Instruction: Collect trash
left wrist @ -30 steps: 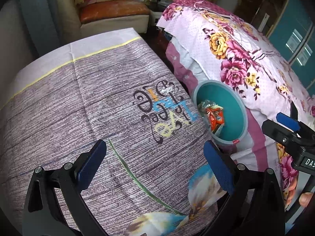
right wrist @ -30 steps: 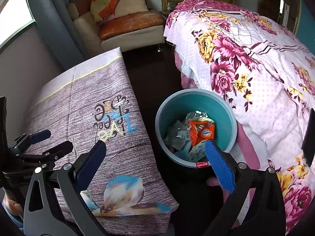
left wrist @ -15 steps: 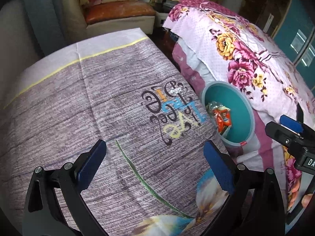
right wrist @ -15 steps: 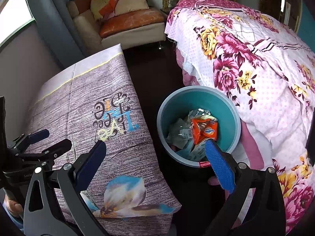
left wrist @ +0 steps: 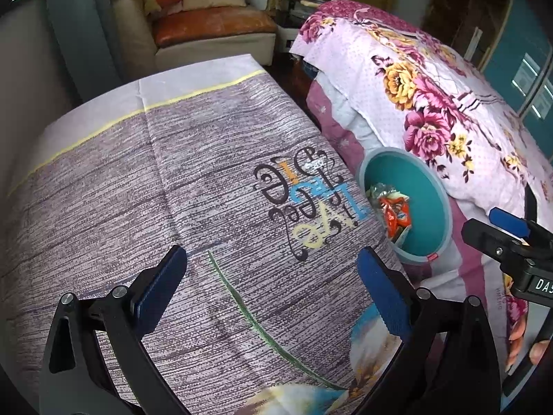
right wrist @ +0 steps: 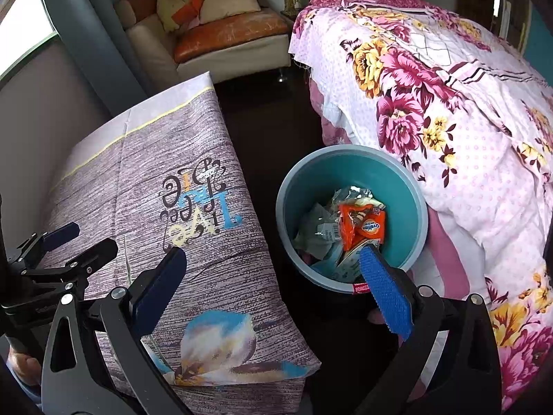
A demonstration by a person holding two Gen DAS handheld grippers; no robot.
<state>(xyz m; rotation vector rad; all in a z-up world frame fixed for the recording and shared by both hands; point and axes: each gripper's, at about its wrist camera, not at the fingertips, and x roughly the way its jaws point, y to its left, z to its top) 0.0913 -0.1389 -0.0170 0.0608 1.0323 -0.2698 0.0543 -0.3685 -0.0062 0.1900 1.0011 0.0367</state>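
Both grippers hang wide open and empty: the left gripper (left wrist: 268, 276) over the purple tablecloth (left wrist: 172, 190), the right gripper (right wrist: 273, 276) near the teal bin (right wrist: 414, 200) holding an orange Ovaltine wrapper (right wrist: 363, 224) between table and floral bedspread (right wrist: 466, 121).

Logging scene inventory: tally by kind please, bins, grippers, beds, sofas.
Bins: 1, teal bin holding wrappers
Grippers: 2, left gripper and right gripper, both open and empty
Beds: 1, bed
Sofas: 1, sofa
Total: 5
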